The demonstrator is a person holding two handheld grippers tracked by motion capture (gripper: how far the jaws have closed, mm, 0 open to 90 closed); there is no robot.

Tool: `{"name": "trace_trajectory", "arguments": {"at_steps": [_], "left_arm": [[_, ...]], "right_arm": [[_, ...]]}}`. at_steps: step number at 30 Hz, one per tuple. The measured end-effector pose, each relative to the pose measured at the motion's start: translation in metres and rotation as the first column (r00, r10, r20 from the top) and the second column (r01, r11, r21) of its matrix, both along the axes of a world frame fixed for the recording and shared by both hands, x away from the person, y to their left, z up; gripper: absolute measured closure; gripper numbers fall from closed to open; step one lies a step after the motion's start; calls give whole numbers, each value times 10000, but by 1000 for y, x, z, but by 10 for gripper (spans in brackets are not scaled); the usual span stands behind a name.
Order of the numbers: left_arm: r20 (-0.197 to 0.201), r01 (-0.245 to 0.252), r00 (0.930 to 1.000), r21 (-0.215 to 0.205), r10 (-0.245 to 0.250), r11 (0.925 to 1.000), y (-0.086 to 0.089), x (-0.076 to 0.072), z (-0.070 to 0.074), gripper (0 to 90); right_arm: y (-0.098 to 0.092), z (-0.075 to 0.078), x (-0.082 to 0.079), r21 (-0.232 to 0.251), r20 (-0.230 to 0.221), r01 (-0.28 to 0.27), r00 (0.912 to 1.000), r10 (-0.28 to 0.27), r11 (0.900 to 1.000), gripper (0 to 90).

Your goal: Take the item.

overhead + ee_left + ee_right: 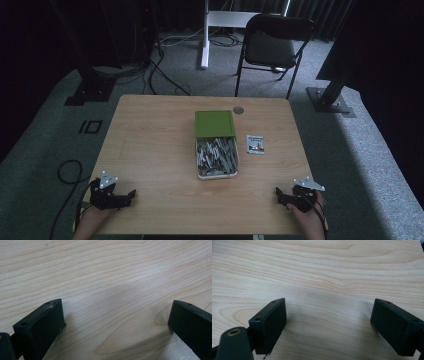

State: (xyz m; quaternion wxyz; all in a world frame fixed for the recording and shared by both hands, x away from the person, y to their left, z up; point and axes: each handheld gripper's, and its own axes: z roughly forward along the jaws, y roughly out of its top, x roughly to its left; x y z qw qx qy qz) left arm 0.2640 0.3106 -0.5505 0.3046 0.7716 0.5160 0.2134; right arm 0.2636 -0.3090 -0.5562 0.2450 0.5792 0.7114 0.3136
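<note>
A white tray (235, 165) holding several small grey and white pieces sits at the middle of the wooden table (150, 145), with a green lid (214, 123) lying over its far end. A small printed card (255, 144) lies just right of it. My left gripper (131, 195) rests at the near left edge, its tips pointing right. In the left gripper view, my left gripper (116, 320) stands open over bare wood. My right gripper (278, 194) sits at the near right edge with its tips pointing left. The right gripper view shows my right gripper (328, 317) open with nothing between the jaws.
A small round grommet (238, 110) is set in the table's far edge. Beyond the table stand a black folding chair (272, 47) and a white stand (205, 35). Cables (70, 172) lie on the grey carpet at the left.
</note>
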Motion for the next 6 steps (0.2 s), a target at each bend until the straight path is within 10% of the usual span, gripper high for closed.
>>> {"name": "trace_trajectory", "arguments": {"at_steps": [6], "left_arm": [[0, -4, 10000, -2, 4, 10000, 0, 0, 0, 13]], "right_arm": [[0, 0, 0, -8, -13, -39, 10000, 39, 10000, 123]]}}
